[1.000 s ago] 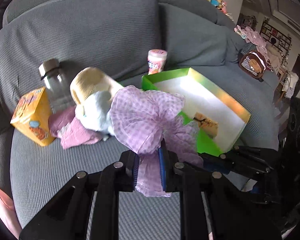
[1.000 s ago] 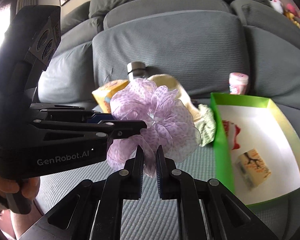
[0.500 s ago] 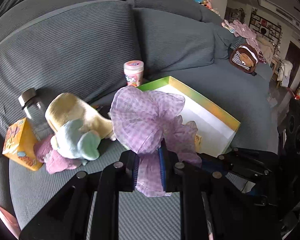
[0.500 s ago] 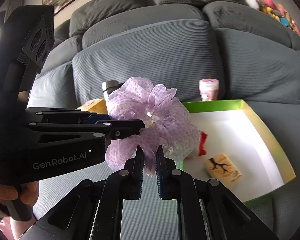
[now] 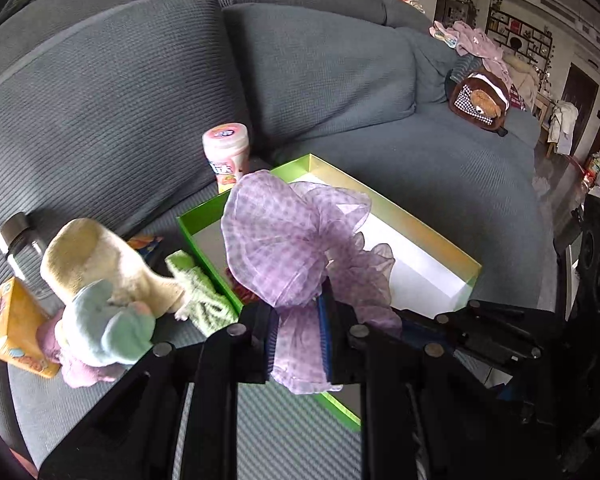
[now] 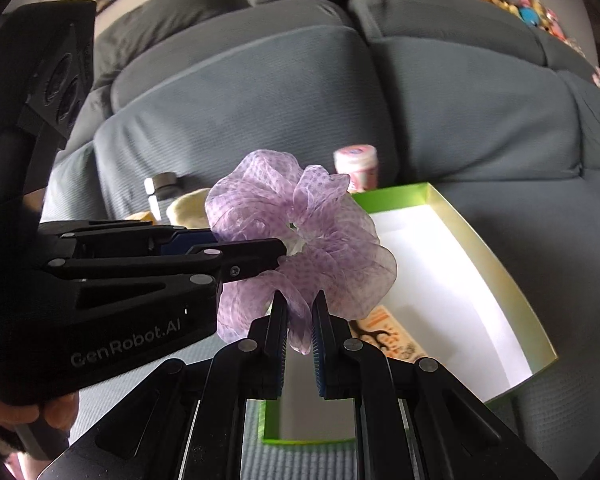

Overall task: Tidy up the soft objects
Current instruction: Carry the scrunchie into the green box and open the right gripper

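Note:
A frilly purple scrunchie [image 5: 296,240] is held in the air by both grippers over the near left part of the green box [image 5: 432,236]. My left gripper [image 5: 298,320] is shut on its lower frill. My right gripper [image 6: 299,308] is shut on another frill; the scrunchie [image 6: 300,232] fills the middle of that view, with the left gripper [image 6: 256,256] coming in from the left. The green box [image 6: 496,256] has a white floor with a small printed packet [image 6: 384,332] in it. A pile of soft things, cream [image 5: 100,264], pale blue [image 5: 104,324], pink and green [image 5: 204,296], lies left of the box.
All sits on a grey sofa [image 5: 332,68]. A pink tub [image 5: 226,156] stands behind the box. A clear bottle [image 5: 20,240] and an orange carton [image 5: 12,328] stand at the left. A brown bear bag [image 5: 480,100] lies far right.
Both grippers carried the scrunchie to the right, from over the soft pile to over the green box. The grip on it has not changed.

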